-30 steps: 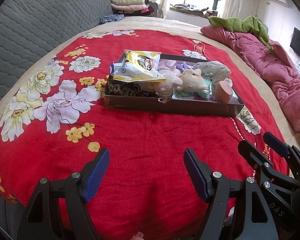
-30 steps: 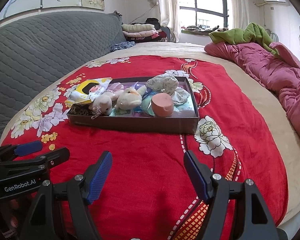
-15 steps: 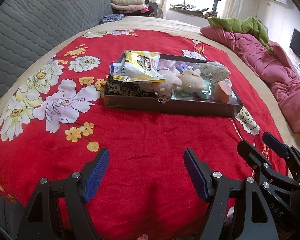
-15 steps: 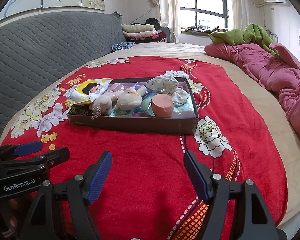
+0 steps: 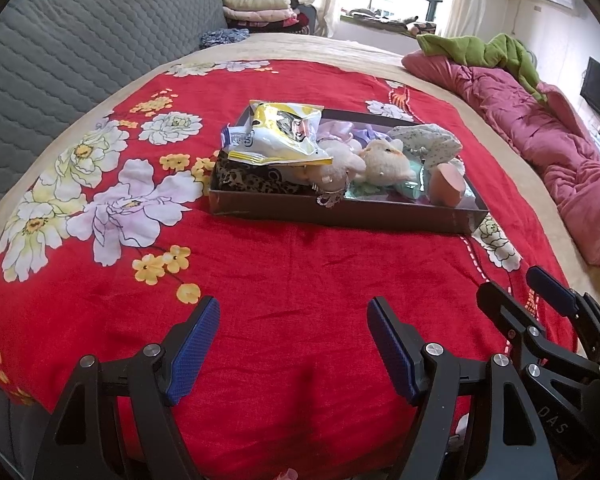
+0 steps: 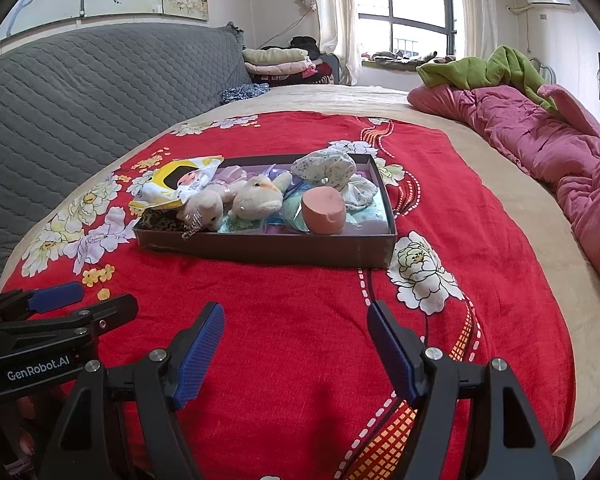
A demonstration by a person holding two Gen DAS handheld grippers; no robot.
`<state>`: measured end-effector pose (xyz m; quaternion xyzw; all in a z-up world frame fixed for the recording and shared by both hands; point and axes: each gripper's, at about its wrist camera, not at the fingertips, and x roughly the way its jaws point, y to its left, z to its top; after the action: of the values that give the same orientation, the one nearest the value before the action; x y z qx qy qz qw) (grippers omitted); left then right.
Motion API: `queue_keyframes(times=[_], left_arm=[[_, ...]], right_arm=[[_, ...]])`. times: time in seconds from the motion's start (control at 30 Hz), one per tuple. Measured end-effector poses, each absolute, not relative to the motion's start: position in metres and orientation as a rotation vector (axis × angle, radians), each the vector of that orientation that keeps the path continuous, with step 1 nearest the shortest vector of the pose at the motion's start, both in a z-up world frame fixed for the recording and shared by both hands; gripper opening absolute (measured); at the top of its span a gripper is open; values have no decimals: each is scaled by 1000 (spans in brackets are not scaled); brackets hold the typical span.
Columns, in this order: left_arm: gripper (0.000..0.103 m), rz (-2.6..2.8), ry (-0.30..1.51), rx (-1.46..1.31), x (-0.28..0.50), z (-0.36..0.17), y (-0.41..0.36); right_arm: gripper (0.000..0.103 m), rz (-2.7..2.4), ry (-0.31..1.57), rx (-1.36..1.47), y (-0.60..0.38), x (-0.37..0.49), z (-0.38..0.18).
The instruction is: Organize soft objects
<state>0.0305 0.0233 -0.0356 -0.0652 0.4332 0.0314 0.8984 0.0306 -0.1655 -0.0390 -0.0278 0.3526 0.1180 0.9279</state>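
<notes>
Dark shallow box (image 5: 340, 210) sits mid-bed on the red floral blanket (image 5: 280, 280), well apart from both grippers. Contents heaped above the rim:
- 1 yellow-and-white printed packet (image 5: 278, 140), glossy, crumpled, overhanging the left end.
- 2 cream plush toys (image 6: 256, 198), fuzzy, lying side by side at centre; a small metal clip hangs over the front wall.
- 1 pink rounded sponge-like piece (image 6: 324, 210), flat face up, near the right front.
- 1 pale floral-print cloth bundle (image 6: 326, 166) at the right rear.
- Leopard-print fabric (image 5: 252, 178) in the left front corner.
- Pastel purple and mint items underneath; count unclear.

Left gripper (image 5: 292, 344): jaws spread wide, nothing between the blue pads, over bare blanket. Right gripper (image 6: 296, 344): likewise wide apart, empty.
</notes>
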Motion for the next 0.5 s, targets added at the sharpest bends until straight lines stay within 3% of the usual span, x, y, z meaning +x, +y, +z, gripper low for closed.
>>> queue_keyframes(times=[0.5], left_arm=[[77,65,905,-134,32,-38,23]], right_arm=[[73,241,726,-57,-166,31,-39]])
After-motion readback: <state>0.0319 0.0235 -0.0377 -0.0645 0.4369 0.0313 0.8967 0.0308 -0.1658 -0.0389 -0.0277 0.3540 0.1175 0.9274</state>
